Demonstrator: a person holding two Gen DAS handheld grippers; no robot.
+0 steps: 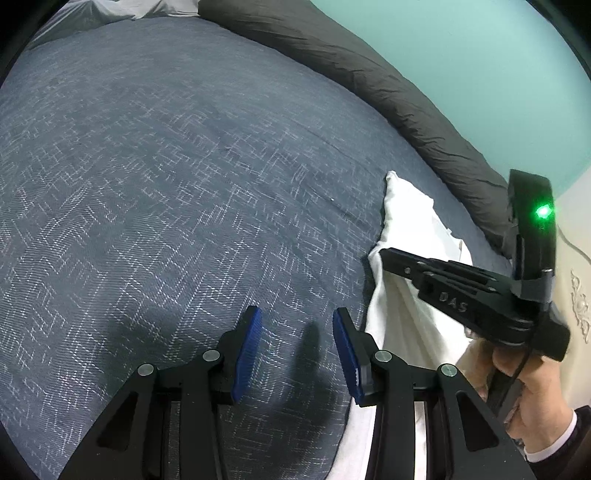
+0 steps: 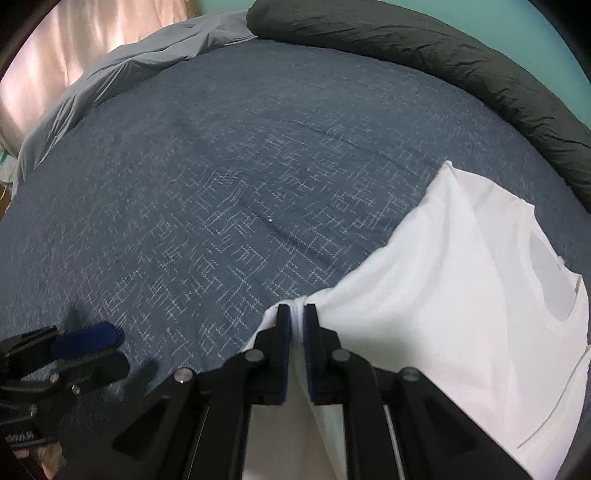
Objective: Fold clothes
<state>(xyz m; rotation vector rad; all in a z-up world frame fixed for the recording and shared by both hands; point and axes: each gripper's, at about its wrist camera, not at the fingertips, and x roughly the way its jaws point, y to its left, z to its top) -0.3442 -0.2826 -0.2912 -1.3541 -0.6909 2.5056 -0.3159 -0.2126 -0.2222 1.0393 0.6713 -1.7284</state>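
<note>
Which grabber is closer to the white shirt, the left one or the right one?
Right. The right gripper has its jaws pinched on a bunched edge of the white shirt. The left gripper sits beside it over the blue bedspread, jaws open, holding nothing.

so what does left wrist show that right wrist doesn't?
Only left wrist: the person's hand gripping the right gripper's handle, its green light lit, a cream wall panel with ornate moulding, and the left gripper with open jaws and nothing between them.

Only right wrist: the white cotton T-shirt's neckline, the right gripper's jaws shut on a bunched fold of it, and a pink curtain.

Both: the blue patterned bedspread, the long dark grey rolled duvet, the pale grey sheet, the teal wall.
</note>
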